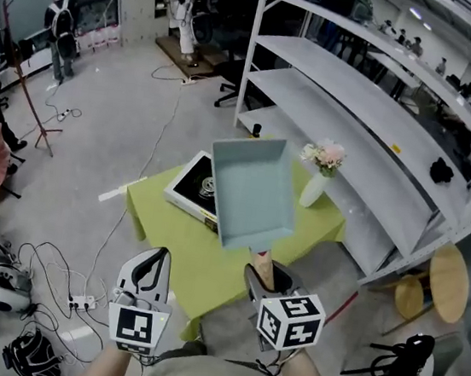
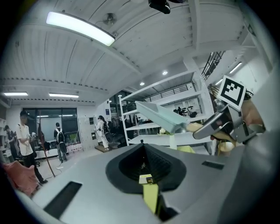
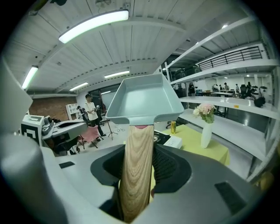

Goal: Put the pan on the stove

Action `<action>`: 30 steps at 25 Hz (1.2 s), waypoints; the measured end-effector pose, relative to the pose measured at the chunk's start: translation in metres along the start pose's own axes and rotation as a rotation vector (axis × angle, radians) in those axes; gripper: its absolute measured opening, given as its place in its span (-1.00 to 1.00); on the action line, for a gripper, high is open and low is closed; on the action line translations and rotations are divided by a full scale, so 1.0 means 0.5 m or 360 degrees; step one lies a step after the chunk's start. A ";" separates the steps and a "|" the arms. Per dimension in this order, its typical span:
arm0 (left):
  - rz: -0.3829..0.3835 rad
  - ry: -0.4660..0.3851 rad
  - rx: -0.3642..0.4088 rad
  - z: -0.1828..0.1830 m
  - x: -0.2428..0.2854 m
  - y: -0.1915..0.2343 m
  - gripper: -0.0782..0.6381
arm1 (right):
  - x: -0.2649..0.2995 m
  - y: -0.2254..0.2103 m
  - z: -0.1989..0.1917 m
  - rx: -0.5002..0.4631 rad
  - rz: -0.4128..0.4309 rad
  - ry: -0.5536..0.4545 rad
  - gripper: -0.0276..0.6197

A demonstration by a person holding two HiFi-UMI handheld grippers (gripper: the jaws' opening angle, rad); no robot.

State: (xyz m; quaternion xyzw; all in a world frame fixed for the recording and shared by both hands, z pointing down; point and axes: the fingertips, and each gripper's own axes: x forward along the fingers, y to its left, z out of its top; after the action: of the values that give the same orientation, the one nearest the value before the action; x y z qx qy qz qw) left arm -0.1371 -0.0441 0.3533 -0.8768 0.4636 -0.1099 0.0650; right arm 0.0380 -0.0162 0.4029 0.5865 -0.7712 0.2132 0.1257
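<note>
The right hand-held gripper (image 1: 264, 274) has its jaws closed partway onto the pale wooden handle (image 3: 136, 170) of the pan (image 1: 252, 195), gripping it from both sides. That holds the square, light blue-grey pan up in the air, clear of the green tabletop (image 1: 200, 264), with its open side facing up. Looking down from the head view, the pan hangs over the middle of the tabletop and overlaps the right edge of the stove (image 1: 191, 184), a flat black cooktop in a white frame lying toward the tabletop's left side. The left hand-held gripper (image 1: 156, 254) hovers beside the right one, near the tabletop's front edge, jaws drawn together with nothing in them. A white vase (image 1: 313, 190) of pink flowers (image 1: 326, 154) stands by the right edge, in front of the long white shelves (image 1: 355, 126).
</note>
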 end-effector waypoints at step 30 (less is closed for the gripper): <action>0.0049 0.0281 -0.0173 -0.168 0.266 0.096 -0.76 | 0.445 -0.122 -0.097 -0.0070 0.0110 0.0649 -0.42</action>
State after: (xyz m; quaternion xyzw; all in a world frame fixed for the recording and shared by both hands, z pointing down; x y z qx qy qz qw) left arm -0.1241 -0.1821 0.4419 -0.8587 0.4861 -0.1606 -0.0221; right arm 0.0312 -0.1961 0.5553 0.5016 -0.7539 0.3146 0.2846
